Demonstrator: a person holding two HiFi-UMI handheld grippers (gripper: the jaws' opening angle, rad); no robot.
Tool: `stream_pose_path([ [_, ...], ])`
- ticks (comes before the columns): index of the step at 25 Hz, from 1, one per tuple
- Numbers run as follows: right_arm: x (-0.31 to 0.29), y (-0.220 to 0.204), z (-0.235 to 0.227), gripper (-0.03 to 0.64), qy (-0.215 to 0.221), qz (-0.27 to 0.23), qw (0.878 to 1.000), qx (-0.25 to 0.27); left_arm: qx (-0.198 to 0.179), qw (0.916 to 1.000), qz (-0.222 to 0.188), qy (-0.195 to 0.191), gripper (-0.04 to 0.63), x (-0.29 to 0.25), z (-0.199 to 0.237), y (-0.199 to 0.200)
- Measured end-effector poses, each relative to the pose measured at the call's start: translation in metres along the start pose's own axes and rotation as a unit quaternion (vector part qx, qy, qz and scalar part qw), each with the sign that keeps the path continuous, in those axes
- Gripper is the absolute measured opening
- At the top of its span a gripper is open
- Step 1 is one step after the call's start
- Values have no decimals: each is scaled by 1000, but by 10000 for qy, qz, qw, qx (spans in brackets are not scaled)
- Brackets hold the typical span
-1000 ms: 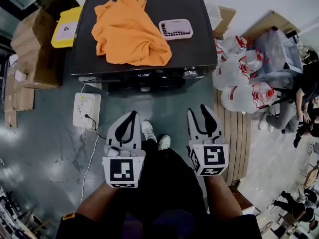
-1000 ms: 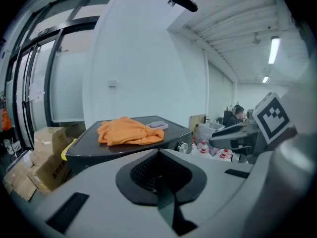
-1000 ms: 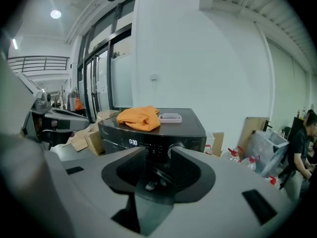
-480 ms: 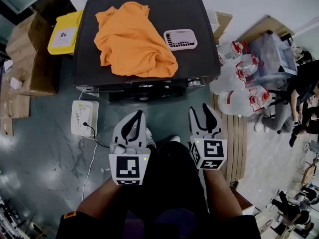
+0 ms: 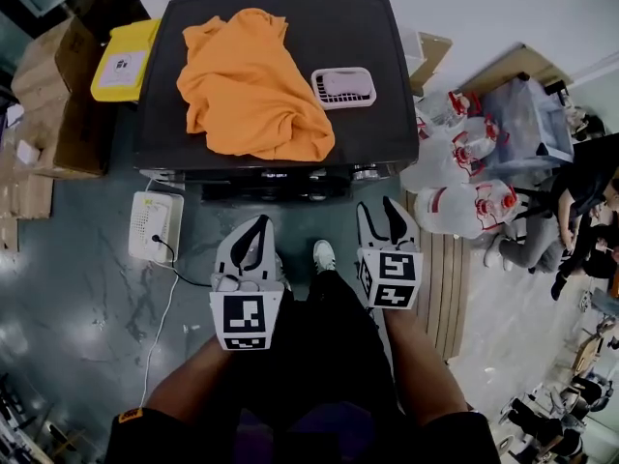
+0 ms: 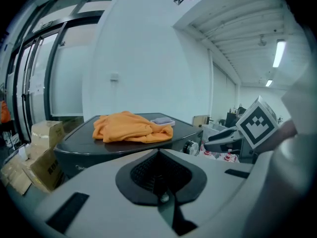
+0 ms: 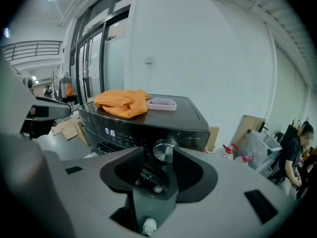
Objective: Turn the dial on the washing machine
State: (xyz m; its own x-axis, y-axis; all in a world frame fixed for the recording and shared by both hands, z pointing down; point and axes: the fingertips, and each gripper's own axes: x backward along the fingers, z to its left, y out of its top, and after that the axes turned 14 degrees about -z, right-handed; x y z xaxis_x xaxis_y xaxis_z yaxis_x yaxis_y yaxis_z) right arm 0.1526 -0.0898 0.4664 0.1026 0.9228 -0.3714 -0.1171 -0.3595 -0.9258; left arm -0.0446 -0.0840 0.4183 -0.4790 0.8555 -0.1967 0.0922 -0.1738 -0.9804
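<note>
Right gripper view: dial [image 7: 163, 150] beyond parted jaws

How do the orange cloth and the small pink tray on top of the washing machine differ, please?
The orange cloth is a soft, crumpled heap; the pink tray is a rigid, slotted rectangle. The cloth is much larger, spreading over the left and middle of the top, while the tray sits to its right. Both rest on the dark top of the washing machine.

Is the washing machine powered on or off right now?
On: the display shows lit digits left of the dial in the right gripper view.
</note>
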Motion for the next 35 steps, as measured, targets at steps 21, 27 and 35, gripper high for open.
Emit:
stream_pose_path([
  [21,-66,-33,-21,249,457,420,9968,-496,158,9955,440,819,11,-35,-10,-19],
  [27,-66,-35,-25,244,725,445,9835,-1599,179,9950,540,819,11,-37,-13,-26],
  [35,-66,-39,-30,244,1100,375,9372,-3289,201,9952,563,780,11,-39,-17,-27],
])
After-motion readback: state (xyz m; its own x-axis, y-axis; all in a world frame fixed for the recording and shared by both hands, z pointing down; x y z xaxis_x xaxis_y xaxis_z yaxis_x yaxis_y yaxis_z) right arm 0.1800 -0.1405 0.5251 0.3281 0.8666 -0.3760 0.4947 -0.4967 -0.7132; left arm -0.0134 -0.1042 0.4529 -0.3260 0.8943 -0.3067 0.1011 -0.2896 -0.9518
